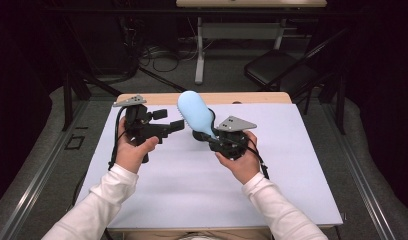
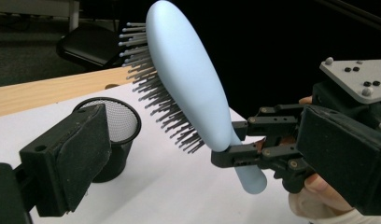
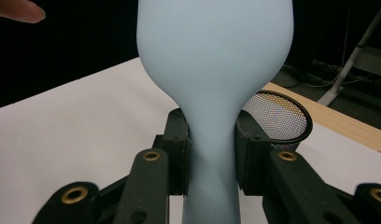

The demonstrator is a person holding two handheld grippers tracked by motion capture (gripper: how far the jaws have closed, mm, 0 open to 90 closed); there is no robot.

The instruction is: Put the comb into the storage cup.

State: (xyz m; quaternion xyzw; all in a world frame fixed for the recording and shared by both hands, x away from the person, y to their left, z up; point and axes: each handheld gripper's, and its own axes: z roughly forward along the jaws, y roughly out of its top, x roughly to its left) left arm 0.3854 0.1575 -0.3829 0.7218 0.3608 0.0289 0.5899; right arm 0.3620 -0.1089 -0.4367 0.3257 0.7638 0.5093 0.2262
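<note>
From the left gripper view, hairbrush [image 2: 188, 79] bristles face the mesh cup [image 2: 115, 122].

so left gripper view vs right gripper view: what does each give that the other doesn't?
Left gripper view: the hairbrush side-on with its bristles, the handle end below the right gripper, and the left gripper with nothing in its jaws.

Right gripper view: both pads pressed on the handle's neck, seen from the brush's smooth back.

Both: brush, black mesh cup, white table cover.
</note>
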